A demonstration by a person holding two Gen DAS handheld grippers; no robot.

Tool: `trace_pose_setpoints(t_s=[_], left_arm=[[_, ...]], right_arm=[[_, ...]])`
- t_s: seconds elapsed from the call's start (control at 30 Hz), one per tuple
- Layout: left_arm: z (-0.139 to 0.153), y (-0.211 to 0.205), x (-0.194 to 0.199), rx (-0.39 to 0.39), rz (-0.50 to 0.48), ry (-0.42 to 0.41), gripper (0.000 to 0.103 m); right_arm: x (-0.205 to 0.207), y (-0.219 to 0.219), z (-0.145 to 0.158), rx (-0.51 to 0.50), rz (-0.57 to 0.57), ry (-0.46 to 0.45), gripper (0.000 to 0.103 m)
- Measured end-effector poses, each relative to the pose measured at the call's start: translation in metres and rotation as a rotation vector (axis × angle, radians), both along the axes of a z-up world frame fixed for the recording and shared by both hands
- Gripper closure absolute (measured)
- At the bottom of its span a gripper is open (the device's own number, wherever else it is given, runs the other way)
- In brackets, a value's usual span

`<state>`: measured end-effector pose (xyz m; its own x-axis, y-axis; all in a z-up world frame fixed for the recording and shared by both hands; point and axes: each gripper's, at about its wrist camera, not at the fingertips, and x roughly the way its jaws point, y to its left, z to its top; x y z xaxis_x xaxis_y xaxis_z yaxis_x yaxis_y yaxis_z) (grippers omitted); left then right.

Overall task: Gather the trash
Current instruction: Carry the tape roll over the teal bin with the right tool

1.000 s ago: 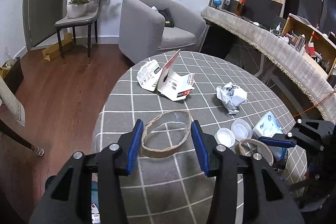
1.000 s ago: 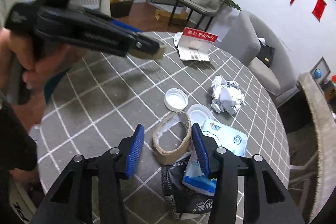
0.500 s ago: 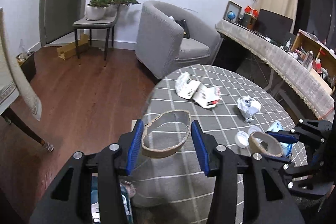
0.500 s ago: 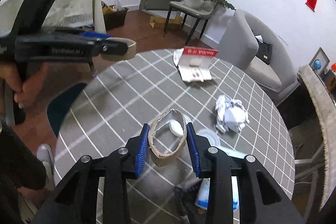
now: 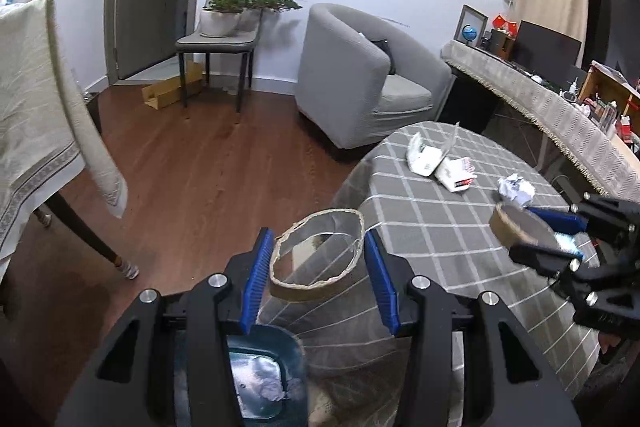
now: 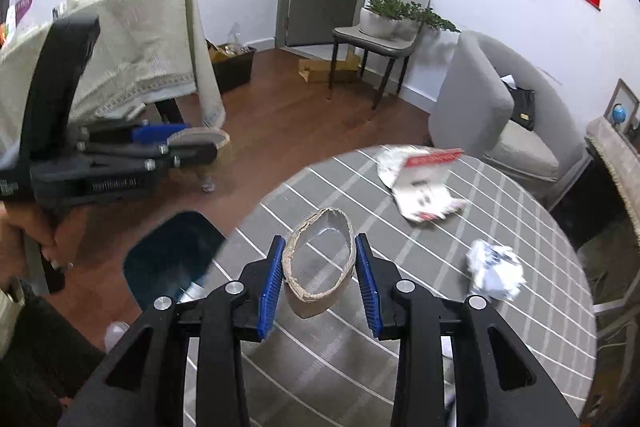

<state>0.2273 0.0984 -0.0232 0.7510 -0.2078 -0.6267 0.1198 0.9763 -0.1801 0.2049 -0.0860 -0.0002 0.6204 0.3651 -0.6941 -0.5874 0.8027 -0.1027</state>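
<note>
Your left gripper grips a wide cardboard tape ring, its blue ribbed pads pressing both sides; the ring is brown, thin-walled and ragged along the rim, squeezed into a lopsided oval. It hangs in the air past the edge of the round table, with the dark teal trash bin on the wooden floor below it, behind the gripper body. The bin is rounded-rectangular, with pale crumpled matter inside. Your right gripper is clamped narrow on a second, smaller cardboard ring, likewise brown and frayed, pinched into a tall oval and held clear above the table near its edge. Its jaws have just been closing on that ring. The table carries a grey cloth with a white grid pattern. On it lie a flattened white-and-red cardboard package, partly folded upward, and a crumpled ball of white paper, well apart from each other. Both grippers tilt downward. In the right wrist view your left hand wraps the black handle at the frame's left side, with a dark sleeve below it. The right wrist view is blurred over the table.
</note>
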Motion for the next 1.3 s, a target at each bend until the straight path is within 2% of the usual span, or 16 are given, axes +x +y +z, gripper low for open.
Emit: trace_pose_setpoints(t_s=[0.3,0.57,0.83,1.3], left_arm=[[-0.023,0.034,-0.014,0.054,0.027,0.055,0.053],[-0.062,0.056,-0.020,0.096,0.056,0.171,0.053],[-0.103,0.078,-0.026,0.101,0.065,0.292,0.053],[-0.177,0.106,-0.040,0.151,0.071,0.530,0.052]], right_arm=[[0.002,0.048,0.000,0.090,0.046,0.043,0.067],[0.007,0.081,-0.008,0.166,0.067,0.107,0.067],[0.010,0.116,-0.023,0.180,0.092,0.167,0.067],[0.012,0.167,-0.059,0.134,0.139,0.259,0.067]])
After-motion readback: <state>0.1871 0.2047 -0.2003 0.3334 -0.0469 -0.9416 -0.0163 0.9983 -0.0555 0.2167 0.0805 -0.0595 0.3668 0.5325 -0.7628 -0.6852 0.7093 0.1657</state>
